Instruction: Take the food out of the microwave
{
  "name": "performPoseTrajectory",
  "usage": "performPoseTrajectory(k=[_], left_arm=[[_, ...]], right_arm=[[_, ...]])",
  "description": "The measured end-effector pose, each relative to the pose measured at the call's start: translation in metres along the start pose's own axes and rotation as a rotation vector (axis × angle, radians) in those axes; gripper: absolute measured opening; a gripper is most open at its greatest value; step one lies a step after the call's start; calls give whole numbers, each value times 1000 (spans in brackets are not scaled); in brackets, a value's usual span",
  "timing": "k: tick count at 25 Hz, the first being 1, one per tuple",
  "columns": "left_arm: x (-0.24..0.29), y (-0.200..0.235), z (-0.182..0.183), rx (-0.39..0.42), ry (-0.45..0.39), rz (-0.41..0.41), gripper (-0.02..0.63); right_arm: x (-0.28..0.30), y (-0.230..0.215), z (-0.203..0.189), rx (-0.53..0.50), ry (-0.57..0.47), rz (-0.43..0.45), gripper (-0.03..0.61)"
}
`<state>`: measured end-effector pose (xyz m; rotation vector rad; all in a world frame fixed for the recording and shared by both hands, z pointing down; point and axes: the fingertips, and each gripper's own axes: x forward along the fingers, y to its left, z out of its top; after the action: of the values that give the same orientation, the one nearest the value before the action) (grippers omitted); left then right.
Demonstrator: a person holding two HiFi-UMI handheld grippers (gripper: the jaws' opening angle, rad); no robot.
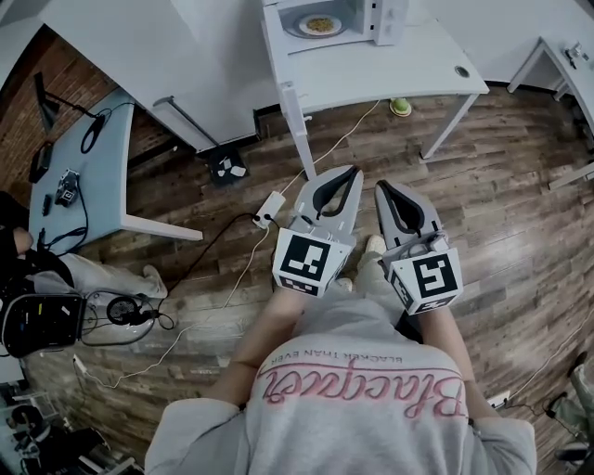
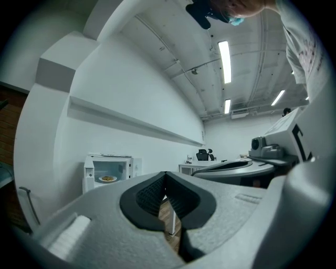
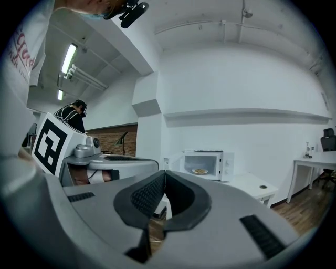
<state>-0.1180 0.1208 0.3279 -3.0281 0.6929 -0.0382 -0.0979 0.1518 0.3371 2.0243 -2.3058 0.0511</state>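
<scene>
A white microwave (image 1: 336, 20) stands with its door open on a white table (image 1: 390, 79) at the far end of the head view. Inside it a white plate of food (image 1: 319, 26) lies in plain sight. My left gripper (image 1: 345, 174) and right gripper (image 1: 388, 187) are side by side, level, over the wooden floor, well short of the table. Both are shut with nothing between the pads. In the left gripper view the microwave (image 2: 107, 171) and plate (image 2: 107, 178) sit small, left of my shut gripper (image 2: 165, 176). In the right gripper view the microwave (image 3: 208, 165) and plate (image 3: 199, 171) lie beyond my gripper (image 3: 165, 173).
A power strip (image 1: 269, 209) and cables trail over the floor between me and the table's near leg (image 1: 299, 130). A grey desk (image 1: 79, 176) with cables stands left, and a seated person (image 1: 46, 269) is beside it. A green object (image 1: 400, 108) lies under the table. Another white table (image 1: 568, 56) is at the right.
</scene>
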Motion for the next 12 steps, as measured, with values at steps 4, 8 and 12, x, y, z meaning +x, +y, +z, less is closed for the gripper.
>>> performPoseTrajectory(k=[4, 8, 12], left_arm=[[12, 19, -3, -15, 0, 33, 3], [32, 34, -5, -18, 0, 55, 3], [56, 47, -8, -16, 7, 73, 3]], right_arm=[[20, -7, 0, -9, 9, 19, 11], [41, -21, -4, -9, 11, 42, 11], [64, -41, -5, -8, 10, 63, 11]])
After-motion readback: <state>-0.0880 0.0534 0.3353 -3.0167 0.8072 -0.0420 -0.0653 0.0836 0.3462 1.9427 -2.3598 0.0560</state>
